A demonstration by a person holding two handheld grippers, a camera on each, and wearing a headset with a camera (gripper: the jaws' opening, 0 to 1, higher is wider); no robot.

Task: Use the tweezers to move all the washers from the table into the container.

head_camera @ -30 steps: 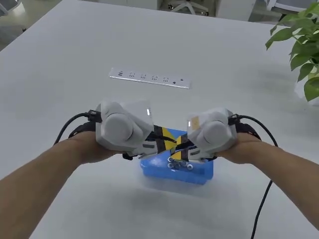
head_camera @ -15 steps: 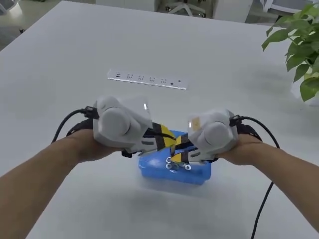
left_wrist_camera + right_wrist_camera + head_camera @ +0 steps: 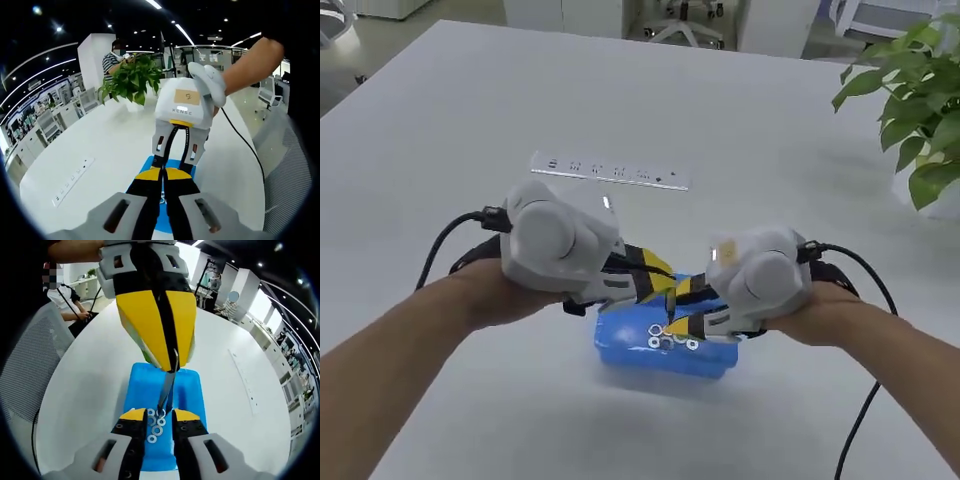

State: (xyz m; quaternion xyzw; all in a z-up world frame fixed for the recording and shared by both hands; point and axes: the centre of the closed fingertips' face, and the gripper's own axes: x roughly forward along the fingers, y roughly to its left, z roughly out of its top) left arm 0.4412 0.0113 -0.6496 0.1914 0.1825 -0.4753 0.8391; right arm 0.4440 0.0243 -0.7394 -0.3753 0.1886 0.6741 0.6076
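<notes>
Directly beneath both tools, on the desk [image 3: 470, 120]: blue container [image 3: 620, 352], long sides running out past either set of jaws. Left tool [image 3: 164, 175] squeezed almost fully together on the tweezers [image 3: 167, 385], yellow pads tight against the shank, tips angled down toward the right tool. Right tool [image 3: 160, 416] parted a little, nothing between its jaws, facing the left tool nose to nose and very near it. Just under the right tool's jaw gap: washers [image 3: 670, 339], a small cluster lying on the container's blue floor. Tweezer tips down among them, at or on one washer; impossible to tell whether pinched. Beyond the cluster, toward the left tool, bare blue floor up to the far wall of the container. Little slack between the two tools themselves. Ahead of both tools, plenty of bare desk out to a white power strip [image 3: 610, 170], well apart. Off to the right tool's outer side, a leafy plant [image 3: 910, 100] near the desk edge, also well apart. Trailing back from each tool along the forearms, a black cable [image 3: 865, 400].
</notes>
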